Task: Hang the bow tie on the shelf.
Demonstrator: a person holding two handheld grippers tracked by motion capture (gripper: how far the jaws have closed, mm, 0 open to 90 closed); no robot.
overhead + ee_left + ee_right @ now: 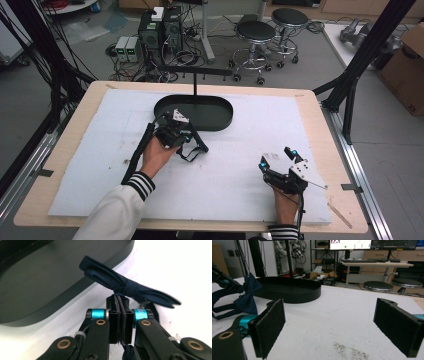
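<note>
A: What is sitting around the work, and is anything getting in the way?

B: A black oval tray [220,120] is lying at the far middle of the white foam mat [235,185], with a thin black post [195,84] rising from it – nothing is blocking the space between the tray and the grippers.

A: Is the tray holding anything?

B: Its smooth matte floor is lying bare.

A: And the bow tie?

B: The dark navy fabric bow tie [125,287] is hanging just beside the tray's near rim, its knot pinched at the tips of the left gripper [120,305], which is clenching on it – the strap is drooping below.

A: The other one?

B: The right gripper [278,159] is resting well apart near the mat's right corner, its rough-padded jaws standing wide, gripping nothing.
</note>
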